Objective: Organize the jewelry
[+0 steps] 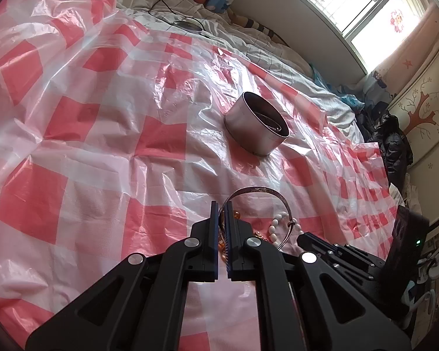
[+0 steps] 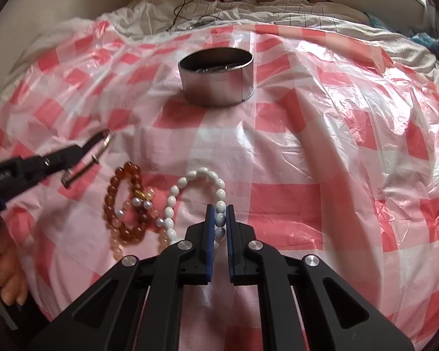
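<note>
One metal tin [image 2: 216, 80], four bracelets — amber [image 2: 123, 201], white [image 2: 196, 196], peach [image 2: 118, 248], bangle [image 1: 254, 193].

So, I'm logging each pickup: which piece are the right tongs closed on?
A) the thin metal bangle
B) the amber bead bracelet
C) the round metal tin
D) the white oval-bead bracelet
D: the right tongs pinch the white oval-bead bracelet between their blue pads.

The red-and-white checked plastic sheet [image 2: 322, 152] lies bare on the bed between the metal tin [image 2: 216, 80] and the bracelets. The amber bead bracelet [image 2: 123, 201] and white bead bracelet [image 2: 172, 201] crowd the near edge; the sheet's right side lies open to its edge.
</note>
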Motion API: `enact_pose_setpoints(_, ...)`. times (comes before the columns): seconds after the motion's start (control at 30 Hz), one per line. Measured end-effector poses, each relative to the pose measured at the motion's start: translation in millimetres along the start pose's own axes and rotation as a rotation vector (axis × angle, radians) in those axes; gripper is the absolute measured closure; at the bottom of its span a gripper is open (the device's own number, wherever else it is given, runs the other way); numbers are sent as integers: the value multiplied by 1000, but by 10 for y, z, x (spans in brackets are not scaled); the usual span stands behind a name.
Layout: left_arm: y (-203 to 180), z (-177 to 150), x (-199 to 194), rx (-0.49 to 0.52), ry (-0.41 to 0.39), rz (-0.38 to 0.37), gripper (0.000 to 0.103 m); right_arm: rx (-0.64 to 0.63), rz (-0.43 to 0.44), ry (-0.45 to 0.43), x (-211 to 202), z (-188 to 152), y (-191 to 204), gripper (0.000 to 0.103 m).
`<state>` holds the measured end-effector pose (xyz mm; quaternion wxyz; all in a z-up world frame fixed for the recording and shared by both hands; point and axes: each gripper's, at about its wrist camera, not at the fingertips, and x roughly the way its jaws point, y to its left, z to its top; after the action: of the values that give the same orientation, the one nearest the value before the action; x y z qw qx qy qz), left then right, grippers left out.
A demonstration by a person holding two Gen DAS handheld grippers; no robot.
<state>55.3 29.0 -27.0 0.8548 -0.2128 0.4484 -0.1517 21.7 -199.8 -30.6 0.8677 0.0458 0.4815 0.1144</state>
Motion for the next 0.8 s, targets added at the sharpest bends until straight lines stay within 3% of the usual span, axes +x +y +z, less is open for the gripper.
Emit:
enact_pose_setpoints(0.13,-7,-6,-2,6,3,2,100,105,160,-83,-197,53,-133,95)
enact_pose_setpoints(0.27,-12,-7,1,7,3,5,100,163,247,-128,-304,102,-202,95)
enact_pose_setpoints(0.8,-86,21,-22,33,-9,-3,100,235,372,-192,-488,111,-333,95)
